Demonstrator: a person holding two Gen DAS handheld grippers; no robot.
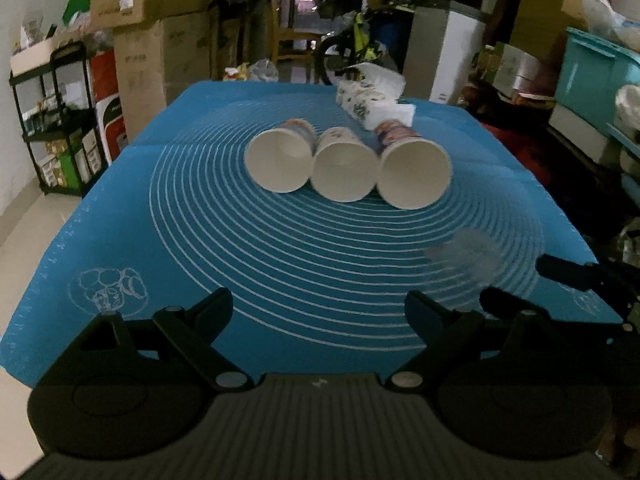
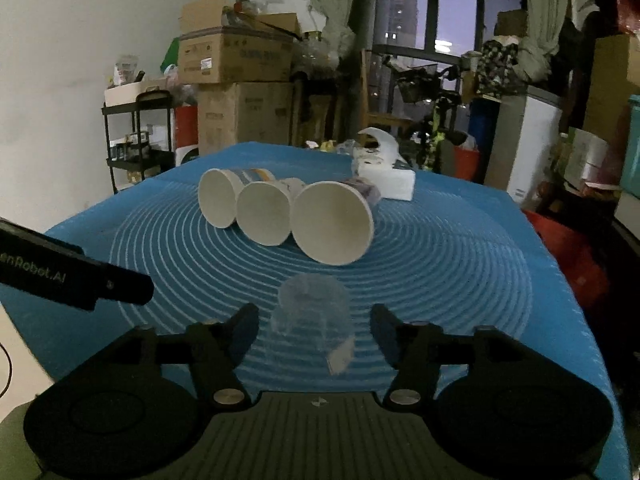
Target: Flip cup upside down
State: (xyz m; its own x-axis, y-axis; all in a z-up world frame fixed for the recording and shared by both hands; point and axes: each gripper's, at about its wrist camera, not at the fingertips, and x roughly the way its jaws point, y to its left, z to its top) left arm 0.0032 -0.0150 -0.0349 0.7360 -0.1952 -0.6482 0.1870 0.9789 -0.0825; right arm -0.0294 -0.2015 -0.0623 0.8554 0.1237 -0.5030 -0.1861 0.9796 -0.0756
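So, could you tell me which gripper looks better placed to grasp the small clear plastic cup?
Right gripper: the small clear plastic cup sits between its open fingers. It lies well right of the open left gripper.

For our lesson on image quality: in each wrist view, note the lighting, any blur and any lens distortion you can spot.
Left wrist view: dim room light; the mat edges bow from fisheye distortion; the clear cup is a faint blur. Right wrist view: equally dim, dusk in the window; the clear cup between the open right gripper fingers looks smeared; the paper cups stay fairly sharp.
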